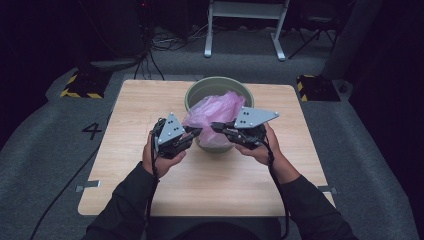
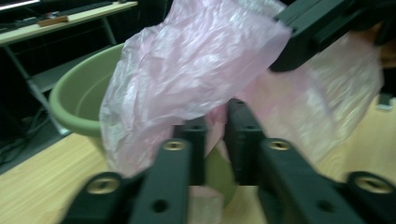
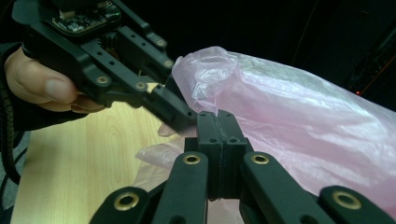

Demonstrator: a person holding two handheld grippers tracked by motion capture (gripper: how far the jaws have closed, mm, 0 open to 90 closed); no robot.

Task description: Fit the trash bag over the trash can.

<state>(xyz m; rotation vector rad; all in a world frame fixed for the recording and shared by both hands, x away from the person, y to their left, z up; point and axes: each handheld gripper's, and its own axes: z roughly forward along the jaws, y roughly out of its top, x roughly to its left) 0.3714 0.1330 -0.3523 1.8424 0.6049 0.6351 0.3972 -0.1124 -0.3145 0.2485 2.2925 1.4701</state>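
Your left hand-held gripper [image 1: 192, 133] sits at the near-left side of the green tub [image 1: 200, 91], jaws brought together on a fold of the pink plastic bag [image 1: 215, 110]; in the left gripper view a thin strip of pink film [image 2: 215, 126] shows between the 2 black pads, so call it pinched, though that view is blurred and the contact line is hard to read. Your right hand-held gripper [image 1: 216, 126] comes in from the near-right, jaws pressed flat together; in the right gripper view the pads meet with no gap you can see, and the bag's edge [image 3: 187, 154] bunches right at them, apparently caught, but the film between the pads is hidden. The bag [image 3: 289, 112] billows out of the tub and over its near rim, covering most of the inside. The tub stands at the far middle of the wooden tabletop [image 1: 215, 180]; its near wall is largely hidden behind both grippers and the bag. The 2 gripper tips lie close, just apart. Your sleeves are cut off at the bottom of the high view.
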